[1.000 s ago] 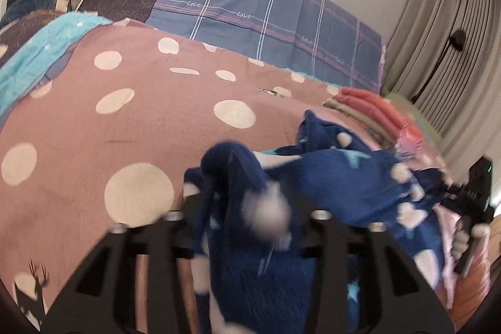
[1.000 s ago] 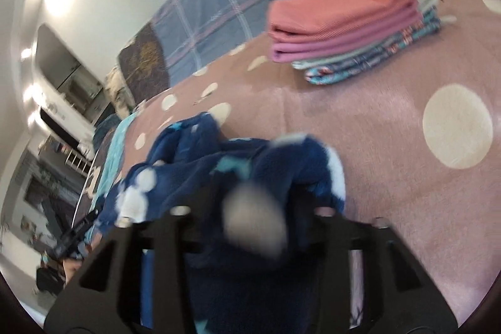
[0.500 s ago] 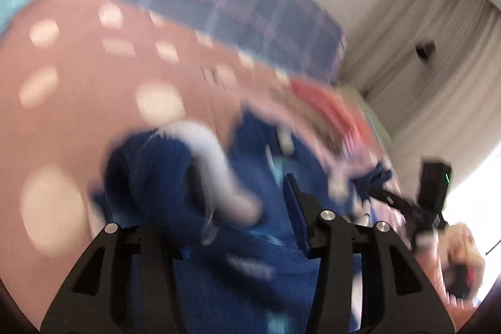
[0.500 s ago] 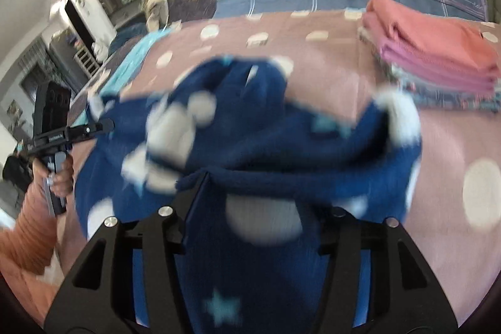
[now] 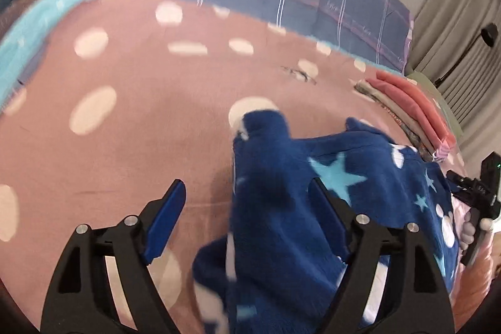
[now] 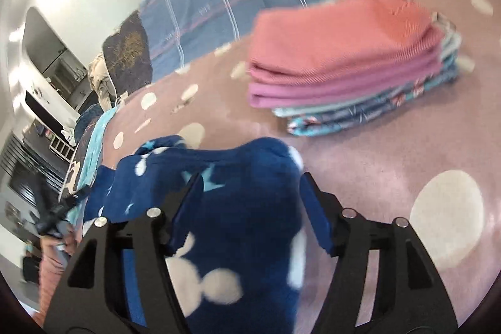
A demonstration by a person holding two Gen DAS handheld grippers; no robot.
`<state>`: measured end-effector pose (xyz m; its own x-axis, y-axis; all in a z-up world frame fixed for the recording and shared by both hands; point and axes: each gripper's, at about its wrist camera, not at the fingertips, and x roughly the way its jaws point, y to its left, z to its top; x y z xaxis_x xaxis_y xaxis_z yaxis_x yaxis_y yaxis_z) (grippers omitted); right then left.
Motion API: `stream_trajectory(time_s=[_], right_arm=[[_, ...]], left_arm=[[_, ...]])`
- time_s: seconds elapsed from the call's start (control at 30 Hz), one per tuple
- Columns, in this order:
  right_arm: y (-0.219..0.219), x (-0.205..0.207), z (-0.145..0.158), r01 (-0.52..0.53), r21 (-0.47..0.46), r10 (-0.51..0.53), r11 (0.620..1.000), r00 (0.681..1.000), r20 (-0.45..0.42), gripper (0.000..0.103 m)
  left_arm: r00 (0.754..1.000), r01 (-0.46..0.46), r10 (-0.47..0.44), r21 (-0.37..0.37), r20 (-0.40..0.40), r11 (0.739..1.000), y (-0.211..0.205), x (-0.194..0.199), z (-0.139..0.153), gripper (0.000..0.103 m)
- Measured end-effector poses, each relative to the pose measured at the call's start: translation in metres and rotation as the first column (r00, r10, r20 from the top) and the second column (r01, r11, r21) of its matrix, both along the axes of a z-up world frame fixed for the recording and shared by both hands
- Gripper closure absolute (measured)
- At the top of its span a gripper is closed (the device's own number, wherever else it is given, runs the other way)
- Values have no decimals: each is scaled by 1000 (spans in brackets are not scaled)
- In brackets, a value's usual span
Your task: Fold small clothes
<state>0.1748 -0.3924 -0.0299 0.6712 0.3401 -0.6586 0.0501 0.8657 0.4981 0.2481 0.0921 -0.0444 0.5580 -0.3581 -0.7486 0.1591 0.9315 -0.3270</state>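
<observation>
One navy fleece garment (image 5: 281, 208) with pale dots and light stars lies rumpled on the pink dotted blanket (image 5: 125, 146). In the left wrist view the left gripper (image 5: 247, 196) is opening, its two pads apart, fleece loose between them; one folded stack (image 5: 413, 108) sits beyond. In the right wrist view the right gripper (image 6: 247, 193) is opening likewise over the garment (image 6: 244, 208), near the stack (image 6: 350, 64) of roughly six folded pieces.

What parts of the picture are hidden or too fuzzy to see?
- Blue garment, left view: its lower part is cut off by the bottom edge and hidden by the gripper frame.
- Folded stack, right view: blurred, so the number of pieces is unclear.
- Stack, left view: the garment covers its near end.
- Right gripper: the garment hides the bed beneath it.
</observation>
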Motion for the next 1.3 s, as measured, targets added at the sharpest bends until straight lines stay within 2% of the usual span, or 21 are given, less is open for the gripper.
stream_trajectory(time_s=[0.03, 0.07, 0.13, 0.17, 0.27, 0.33, 0.4, 0.5, 0.53, 0.6, 0.63, 0.67, 0.73, 0.83, 0.9, 0.97, 1.03, 1.1, 1.17, 1.23, 1.3], right_arm=[[-1, 7, -3, -12, 9, 12, 1000, 1000, -14, 36], [-1, 13, -6, -26, 28, 26, 999, 999, -18, 37], [3, 17, -4, -57, 57, 57, 997, 998, 2, 78], [5, 13, 4, -69, 67, 66, 995, 997, 38, 92], [9, -20, 39, -94, 79, 74, 992, 971, 227, 92], [8, -47, 70, -108, 86, 70, 990, 930, 361, 92], [6, -52, 84, -87, 63, 55, 994, 914, 403, 91], [14, -18, 69, -27, -65, 45, 997, 956, 289, 86], [19, -2, 53, -19, -120, 45, 993, 976, 215, 81], [29, 24, 12, 6, -250, 6, 968, 999, 48, 76], [32, 29, -4, 8, -291, -12, 957, 1000, -12, 76], [32, 27, -13, 7, -282, -16, 959, 999, -30, 76], [23, 7, -5, 41, -231, -34, 972, 999, 32, 76], [11, -33, 16, 73, -227, -52, 971, 994, 99, 69], [7, -65, 25, 65, -214, -38, 975, 991, 127, 68], [6, -97, 30, 38, -180, -10, 983, 988, 155, 68], [18, -136, 23, -22, -124, 44, 992, 983, 176, 67], [33, -165, 11, -105, -52, 113, 993, 976, 188, 63], [54, -176, -3, -124, -85, 136, 989, 978, 156, 57], [64, -180, -27, -52, -215, 75, 975, 992, 98, 60], [60, -191, -26, -1, -163, 24, 987, 991, 134, 60]], left_arm=[[1000, 22, -22, -38, -10, 999, -1, 4, -2, 83], [998, 51, -53, -81, -19, 995, -3, 6, -2, 92], [998, 54, -50, -90, 50, 994, -6, -2, 9, 93], [991, 68, -58, -84, 117, 994, -7, -14, 24, 93], [966, 102, -69, -122, 250, 987, 1, -50, 68, 93], [946, 91, -60, -84, 319, 992, 2, -66, 96, 93], [940, 67, -53, -31, 336, 997, 1, -63, 107, 92], [963, 31, -41, 42, 265, 999, -3, -32, 86, 86], [977, 17, -36, 90, 209, 996, -7, -17, 66, 74], [993, -27, 6, 182, 116, 983, -10, 1, 32, 70], [998, -31, 19, 195, 62, 980, -9, 4, 16, 70], [999, -22, 17, 169, 34, 985, -5, 0, 8, 70], [999, -16, 9, 130, 52, 991, 7, -19, 11, 65], [992, -18, 10, 65, 123, 998, 24, -62, 31, 52], [988, 11, -13, 16, 153, 1000, 32, -97, 40, 49], [990, 34, -39, 39, 133, 999, 25, -120, 29, 49], [994, 49, -60, 120, 88, 991, 10, -136, 6, 49], [994, 25, -42, 168, 98, 985, 7, -151, -14, 47], [991, -20, 3, 132, 131, 991, 16, -162, -24, 44], [993, -67, 61, 59, 103, 996, 28, -165, -24, 45], [990, -94, 86, 73, 112, 993, 29, -173, -18, 45]])
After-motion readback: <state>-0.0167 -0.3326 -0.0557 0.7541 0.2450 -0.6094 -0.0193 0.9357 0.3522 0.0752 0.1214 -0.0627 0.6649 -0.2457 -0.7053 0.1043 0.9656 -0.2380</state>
